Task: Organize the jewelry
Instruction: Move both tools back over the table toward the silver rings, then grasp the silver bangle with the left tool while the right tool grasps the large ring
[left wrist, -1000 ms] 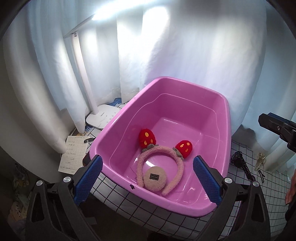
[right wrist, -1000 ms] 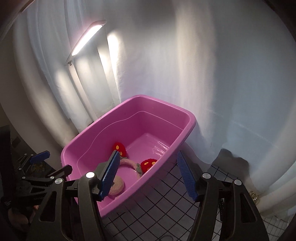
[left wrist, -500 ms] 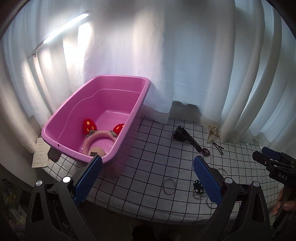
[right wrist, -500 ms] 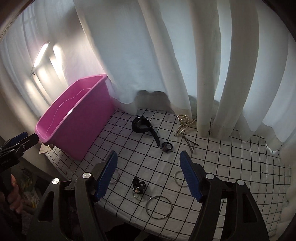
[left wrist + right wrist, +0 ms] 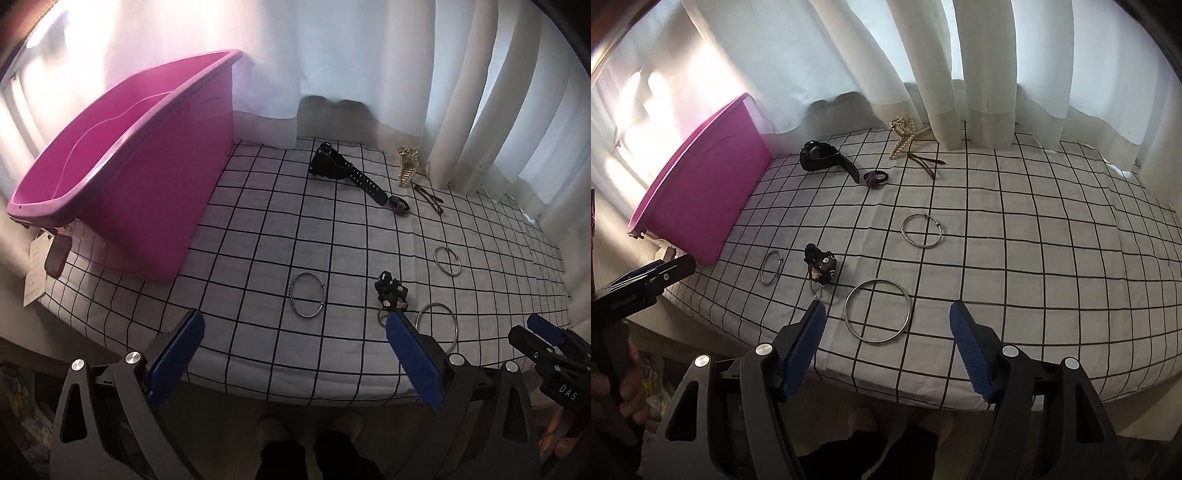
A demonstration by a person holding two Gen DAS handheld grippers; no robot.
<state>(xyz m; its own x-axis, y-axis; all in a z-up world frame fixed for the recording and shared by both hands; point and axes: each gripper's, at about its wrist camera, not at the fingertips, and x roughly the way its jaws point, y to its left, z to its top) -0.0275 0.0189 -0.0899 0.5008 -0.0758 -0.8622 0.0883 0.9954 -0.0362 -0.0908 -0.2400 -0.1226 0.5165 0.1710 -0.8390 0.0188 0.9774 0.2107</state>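
A pink tub (image 5: 147,177) stands at the table's left; it also shows in the right wrist view (image 5: 701,195). Jewelry lies on the checked cloth (image 5: 258,258): a black watch (image 5: 340,170), a pearl clip (image 5: 406,166), a dark hair tie (image 5: 398,205), a black charm clip (image 5: 389,291), and silver bangles (image 5: 308,299) (image 5: 447,260). A large bangle (image 5: 878,311) lies just ahead of my right gripper (image 5: 888,347), which is open and empty. My left gripper (image 5: 293,354) is open and empty at the table's front edge.
White curtains (image 5: 960,74) hang behind the table. Thin dark hair pins (image 5: 925,162) lie near the pearl clip (image 5: 905,140). A paper note (image 5: 35,273) sits at the far left past the tub. The table's front edge runs just ahead of both grippers.
Both grippers have swung right from over the tub and dropped low toward the table's front edge. The jewelry on the cloth now fills both views. Both stay open.
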